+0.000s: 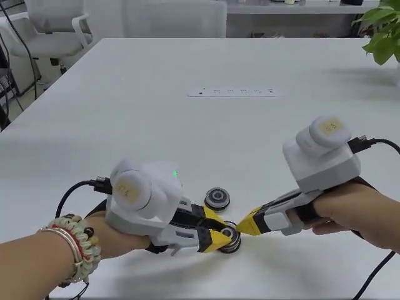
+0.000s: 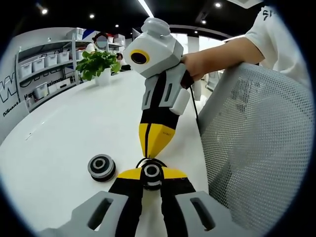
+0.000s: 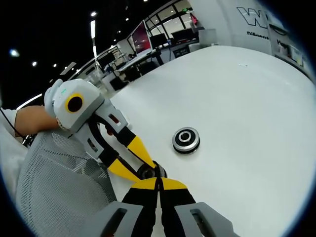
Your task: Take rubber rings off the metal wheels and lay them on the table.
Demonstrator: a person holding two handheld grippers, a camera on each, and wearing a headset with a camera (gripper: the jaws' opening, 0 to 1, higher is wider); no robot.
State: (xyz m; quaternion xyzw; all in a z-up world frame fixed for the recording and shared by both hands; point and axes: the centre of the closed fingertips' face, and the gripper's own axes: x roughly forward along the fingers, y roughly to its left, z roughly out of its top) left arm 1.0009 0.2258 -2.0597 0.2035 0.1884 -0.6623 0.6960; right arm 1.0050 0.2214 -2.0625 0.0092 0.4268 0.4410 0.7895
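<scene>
My left gripper (image 1: 224, 238) is shut on a metal wheel (image 1: 231, 240) with a black rubber ring, holding it just above the white table (image 1: 187, 125) near the front edge. In the left gripper view the wheel (image 2: 151, 172) sits between the yellow jaw tips. My right gripper (image 1: 241, 228) comes in from the right, and its shut tips (image 2: 150, 154) pinch the ring's edge at the top of that wheel. A thin black loop of the ring (image 2: 141, 161) shows lifted beside the tips. A second wheel (image 1: 217, 198) with its ring on lies flat just behind, also seen in the right gripper view (image 3: 186, 139).
A white power strip (image 1: 234, 92) lies mid-table, farther back. A green plant (image 1: 382, 31) stands at the far right corner, and a white chair (image 1: 56, 25) at the far left. A mesh chair back (image 2: 252, 148) stands close to the person.
</scene>
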